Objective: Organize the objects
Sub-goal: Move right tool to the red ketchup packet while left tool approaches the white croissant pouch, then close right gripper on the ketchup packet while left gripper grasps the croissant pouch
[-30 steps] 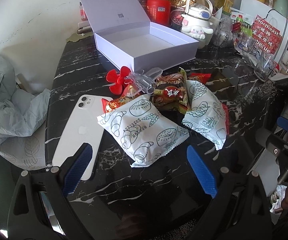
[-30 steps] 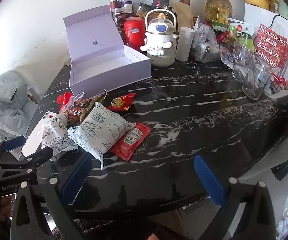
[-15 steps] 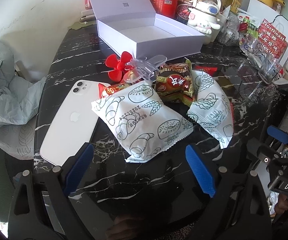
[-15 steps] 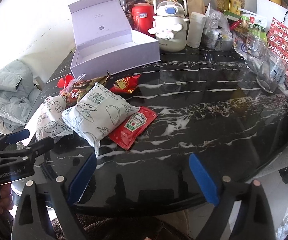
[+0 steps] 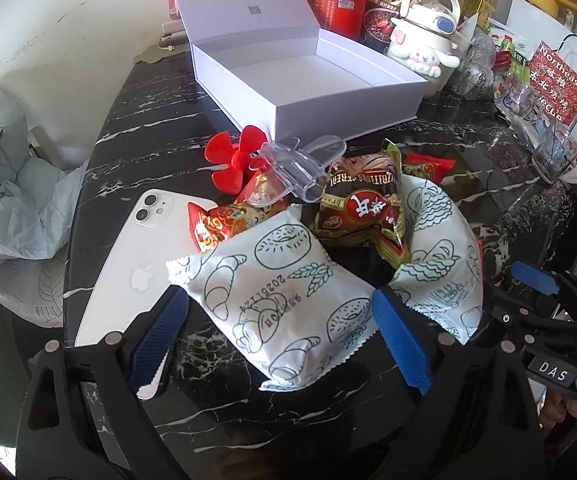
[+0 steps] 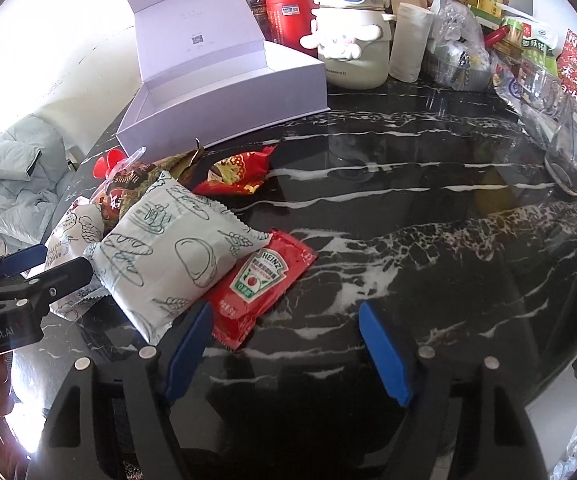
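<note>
An open white box (image 5: 308, 76) (image 6: 224, 92) stands at the back of the black marble table (image 6: 408, 208). In front of it lies a heap: two white bread packets (image 5: 276, 296) (image 5: 440, 256) (image 6: 168, 252), a dark cereal packet (image 5: 360, 208), red snack packets (image 5: 220, 220) (image 6: 240, 168), a Heinz ketchup sachet (image 6: 260, 284), a red fan (image 5: 236, 156), a clear plastic piece (image 5: 300, 164) and a white phone (image 5: 136, 276). My left gripper (image 5: 280, 344) is open, its fingers either side of the near bread packet. My right gripper (image 6: 284, 352) is open over bare table, just right of the ketchup sachet.
A Cinnamoroll kettle (image 6: 348, 32), a red canister (image 6: 288, 16), jars, bags and a glass (image 6: 576, 152) crowd the back and right of the table. A grey jacket (image 5: 4, 184) lies off the left edge.
Both grippers have moved forward toward the heap. The near bread packet now lies between my left fingers; the right gripper has neared the ketchup sachet.
</note>
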A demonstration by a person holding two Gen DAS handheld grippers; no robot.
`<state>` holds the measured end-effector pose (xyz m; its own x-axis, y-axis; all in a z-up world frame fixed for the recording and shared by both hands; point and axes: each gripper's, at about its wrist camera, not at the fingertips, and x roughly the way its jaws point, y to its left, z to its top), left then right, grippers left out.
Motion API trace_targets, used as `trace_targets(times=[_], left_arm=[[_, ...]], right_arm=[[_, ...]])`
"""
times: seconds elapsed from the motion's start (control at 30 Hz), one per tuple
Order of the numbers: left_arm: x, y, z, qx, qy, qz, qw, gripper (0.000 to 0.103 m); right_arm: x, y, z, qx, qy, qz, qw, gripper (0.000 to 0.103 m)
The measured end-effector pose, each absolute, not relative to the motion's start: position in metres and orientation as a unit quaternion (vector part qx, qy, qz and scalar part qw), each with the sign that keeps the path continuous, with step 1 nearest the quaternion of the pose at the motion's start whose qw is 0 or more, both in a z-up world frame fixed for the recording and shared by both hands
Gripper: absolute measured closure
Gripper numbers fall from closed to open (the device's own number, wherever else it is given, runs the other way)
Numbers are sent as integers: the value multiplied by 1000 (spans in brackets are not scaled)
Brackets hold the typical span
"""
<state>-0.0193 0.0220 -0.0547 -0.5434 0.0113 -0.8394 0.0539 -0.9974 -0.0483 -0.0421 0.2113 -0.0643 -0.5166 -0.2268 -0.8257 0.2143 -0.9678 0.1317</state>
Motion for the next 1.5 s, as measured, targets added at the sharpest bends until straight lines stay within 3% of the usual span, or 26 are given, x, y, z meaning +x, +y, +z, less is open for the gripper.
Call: trace_targets(times=[0.57,0.83,1.23,1.5], left_arm=[[-28,11,-41,462,20,-885,50,9],[-31,12,-50,475,46,-877,47,9],[-34,12,-56,497,80,-863,52,9],[-36,8,-75,530,110,-840,42,6]], right_arm=[[-58,196,-70,465,53,-874,134,27],[-49,213,-69,462,51,-877,123,49],[-45,229,-66,457,23,-879,134,50],[-44,226,-68,454,29,-879,143,42]])
